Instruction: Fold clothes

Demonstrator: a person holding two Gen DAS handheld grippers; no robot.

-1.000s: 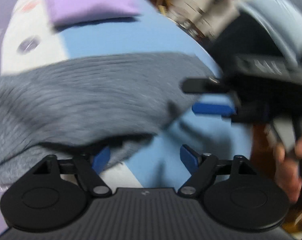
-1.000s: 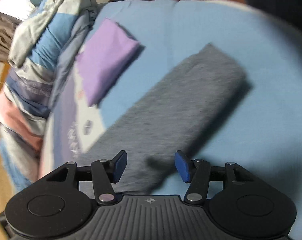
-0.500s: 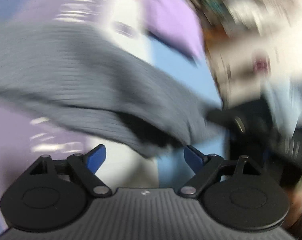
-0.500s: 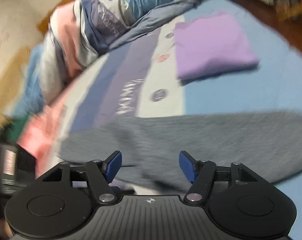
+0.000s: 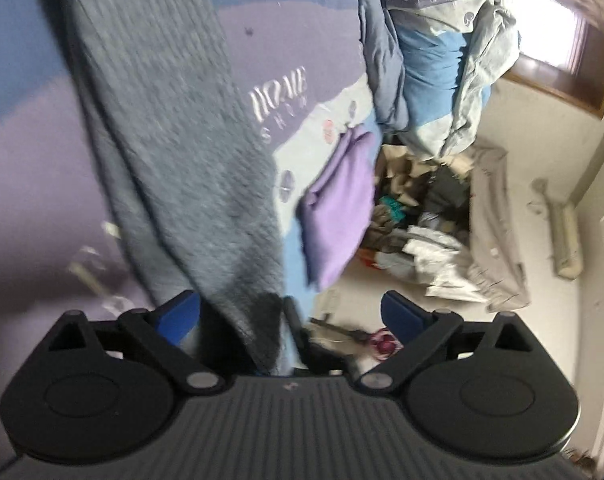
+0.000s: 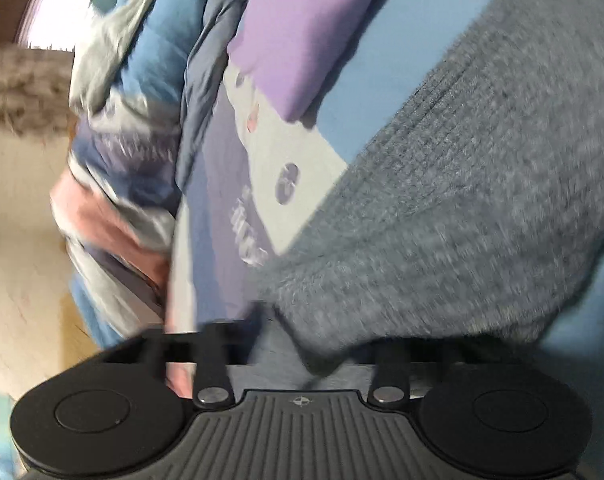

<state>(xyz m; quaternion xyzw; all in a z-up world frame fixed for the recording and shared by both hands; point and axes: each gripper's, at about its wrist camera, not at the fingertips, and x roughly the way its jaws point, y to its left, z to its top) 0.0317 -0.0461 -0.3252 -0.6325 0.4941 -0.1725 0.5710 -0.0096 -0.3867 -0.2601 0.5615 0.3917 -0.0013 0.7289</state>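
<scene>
A folded grey knit garment (image 5: 174, 152) lies as a long strip on the bed; it also fills the right of the right wrist view (image 6: 461, 208). My left gripper (image 5: 292, 312) is open, and the garment's near end sits between its blue pads without being clamped. My right gripper (image 6: 302, 356) is low over the garment's near edge; its fingertips are hidden under the cloth and blurred. A folded purple garment (image 5: 341, 208) lies beyond the grey one, near the bed's edge; it also shows in the right wrist view (image 6: 302, 32).
The bedsheet (image 5: 30, 128) is blue, lilac and white with printed lettering. A bunched quilt (image 5: 441, 72) lies at the bed's far end, also in the right wrist view (image 6: 142, 92). A pile of clutter and clothes (image 5: 433, 232) covers the floor beside the bed.
Both cameras have swung sharply. The left gripper has come around to the grey garment's end, which now sits between its pads. The right gripper has dropped onto the garment, which now hides its fingertips.
</scene>
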